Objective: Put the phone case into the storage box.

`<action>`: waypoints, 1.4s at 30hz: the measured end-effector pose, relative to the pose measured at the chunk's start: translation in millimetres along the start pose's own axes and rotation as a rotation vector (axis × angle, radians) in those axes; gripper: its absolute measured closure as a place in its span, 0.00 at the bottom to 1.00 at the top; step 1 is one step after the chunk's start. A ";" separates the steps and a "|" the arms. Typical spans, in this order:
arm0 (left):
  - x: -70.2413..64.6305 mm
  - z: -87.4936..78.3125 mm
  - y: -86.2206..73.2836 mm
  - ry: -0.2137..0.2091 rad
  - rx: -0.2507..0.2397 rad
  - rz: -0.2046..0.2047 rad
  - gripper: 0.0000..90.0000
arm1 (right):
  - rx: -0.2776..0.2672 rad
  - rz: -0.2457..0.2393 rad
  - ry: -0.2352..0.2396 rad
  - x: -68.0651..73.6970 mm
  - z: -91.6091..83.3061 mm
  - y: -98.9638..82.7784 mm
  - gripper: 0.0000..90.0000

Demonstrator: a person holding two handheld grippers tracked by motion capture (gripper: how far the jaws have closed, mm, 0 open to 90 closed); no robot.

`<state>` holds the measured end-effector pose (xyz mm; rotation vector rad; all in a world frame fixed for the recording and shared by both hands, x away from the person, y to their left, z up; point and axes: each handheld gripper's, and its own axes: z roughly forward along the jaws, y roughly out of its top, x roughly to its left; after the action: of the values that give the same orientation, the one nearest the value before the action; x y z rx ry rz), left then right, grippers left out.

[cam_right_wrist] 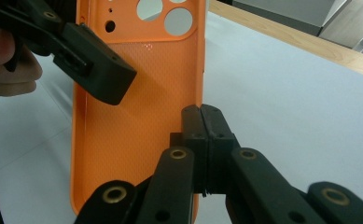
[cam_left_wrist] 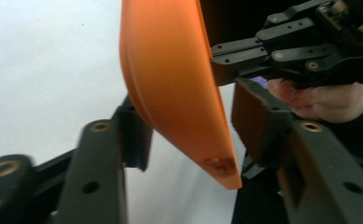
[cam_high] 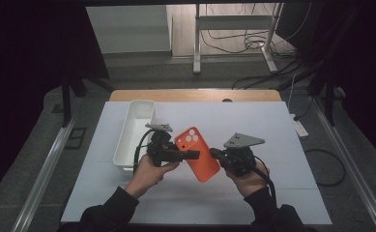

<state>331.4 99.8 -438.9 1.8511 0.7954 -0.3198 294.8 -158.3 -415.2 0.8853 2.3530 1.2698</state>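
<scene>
While it hangs above the white mat [cam_high: 253,125], the orange phone case [cam_high: 197,153] is carried between the two grippers, its camera cut-outs toward the far end. The right gripper [cam_right_wrist: 201,122] has its jaws pressed together on the case's side wall, pinching the thin edge. The left gripper [cam_left_wrist: 188,135] straddles the opposite long edge, one jaw on each face; its jaws are part closed around the case, and whether the pads already press on it cannot be told. Just left of the left hand [cam_high: 149,169] sits a white bin [cam_high: 127,140] on the mat, which covers a wooden table [cam_high: 195,95].
</scene>
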 end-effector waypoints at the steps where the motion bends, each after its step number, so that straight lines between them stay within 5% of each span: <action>1: 0.3 0.0 0.0 -0.008 0.003 -0.004 0.63 | 0.000 0.000 0.000 0.1 0.0 0.0 0.99; 9: 2.8 -0.2 -1.1 -0.024 0.021 -0.034 0.85 | -0.006 -0.005 0.004 2.2 0.0 0.4 0.99; 16: 7.5 -1.0 -2.7 -0.056 0.014 -0.087 0.93 | -0.008 -0.015 0.009 3.3 0.5 0.1 0.99; 22: 6.4 -1.7 -2.0 -0.054 0.026 -0.084 0.94 | -0.001 -0.004 0.033 2.4 1.6 -1.1 0.95; 30: 5.8 -8.5 -1.1 -0.039 0.041 -0.041 0.94 | -0.002 0.041 0.097 -3.7 -3.0 -1.3 0.64; 35: 6.1 -12.9 -1.6 -0.038 0.042 -0.012 0.94 | 0.013 0.063 0.154 -7.3 -0.4 -2.2 0.30; 38: 6.5 -14.6 -2.5 -0.044 0.043 0.000 0.94 | 0.031 0.084 0.230 -10.2 3.0 -3.2 0.13; 42: 6.6 -17.8 -3.4 -0.054 0.044 0.014 0.94 | 0.058 0.081 0.251 -9.0 7.1 -6.2 0.00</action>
<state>331.6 119.0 -437.6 1.8801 0.7434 -0.3799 303.1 -162.3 -424.4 0.8929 2.5820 1.4251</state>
